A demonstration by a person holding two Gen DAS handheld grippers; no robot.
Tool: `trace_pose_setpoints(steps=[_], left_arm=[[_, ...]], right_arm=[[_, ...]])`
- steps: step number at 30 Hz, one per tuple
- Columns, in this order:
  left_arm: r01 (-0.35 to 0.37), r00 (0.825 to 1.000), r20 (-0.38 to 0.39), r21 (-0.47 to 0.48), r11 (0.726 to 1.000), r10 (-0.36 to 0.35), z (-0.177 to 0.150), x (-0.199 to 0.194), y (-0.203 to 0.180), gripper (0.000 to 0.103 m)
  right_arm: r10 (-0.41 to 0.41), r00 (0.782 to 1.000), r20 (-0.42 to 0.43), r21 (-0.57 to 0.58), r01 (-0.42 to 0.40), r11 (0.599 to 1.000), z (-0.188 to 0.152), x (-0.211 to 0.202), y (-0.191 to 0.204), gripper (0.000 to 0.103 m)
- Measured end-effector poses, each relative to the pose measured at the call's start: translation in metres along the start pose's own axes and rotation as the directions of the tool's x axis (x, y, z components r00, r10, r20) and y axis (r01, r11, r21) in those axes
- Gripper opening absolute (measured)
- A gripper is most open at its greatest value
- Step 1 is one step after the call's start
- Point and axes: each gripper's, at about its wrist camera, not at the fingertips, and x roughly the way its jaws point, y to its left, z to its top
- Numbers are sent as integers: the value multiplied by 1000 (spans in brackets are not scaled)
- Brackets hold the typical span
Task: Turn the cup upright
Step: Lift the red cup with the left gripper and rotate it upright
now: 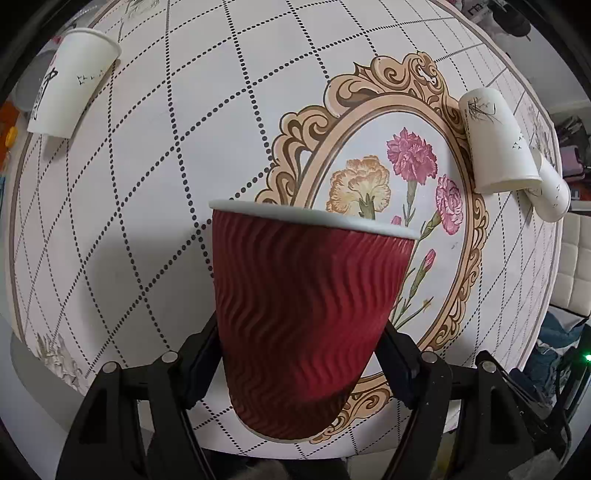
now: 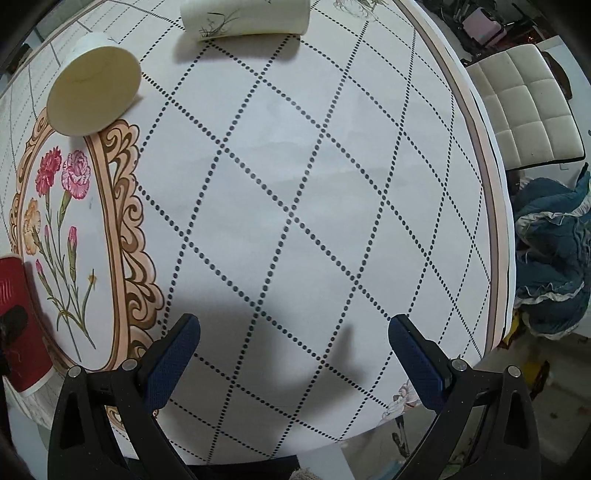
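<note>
A dark red ripple paper cup (image 1: 306,317) with a white rim fills the middle of the left wrist view. My left gripper (image 1: 299,332) is shut on the cup's sides and holds it above the table, rim up and slightly tilted. The same red cup (image 2: 16,321) shows at the left edge of the right wrist view. My right gripper (image 2: 293,332) is open and empty above the dotted tablecloth (image 2: 295,184). White paper cups lie on their sides: one at far left (image 1: 70,81), two at the right (image 1: 498,144), (image 1: 550,192).
The round table has a flower medallion (image 1: 388,192) in an ornate frame. In the right wrist view a white cup (image 2: 96,88) lies with its mouth toward me and another (image 2: 247,16) lies at the far edge. A white chair (image 2: 524,110) and blue cloth (image 2: 546,258) are beyond the table's right edge.
</note>
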Motion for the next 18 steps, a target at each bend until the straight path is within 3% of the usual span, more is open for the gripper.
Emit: trace_pose_setpoints(steps=[3, 5, 6, 18], left_arm=[[1, 1000, -1, 13, 1000, -1, -1, 3, 2, 77], [-22, 1000, 17, 40, 999, 22, -2, 2, -1, 97], [-42, 999, 23, 52, 998, 40, -2, 2, -3, 100], [-68, 996, 60, 57, 996, 64, -8, -5, -8, 100]], right_arm=[[3, 1000, 2, 5, -3, 1000, -1, -1, -5, 103], [6, 1000, 2, 10, -6, 1000, 0, -1, -9, 103], [7, 1000, 3, 11, -7, 1000, 0, -1, -11, 103], [13, 1000, 7, 28, -13, 1000, -8, 3, -27, 103]])
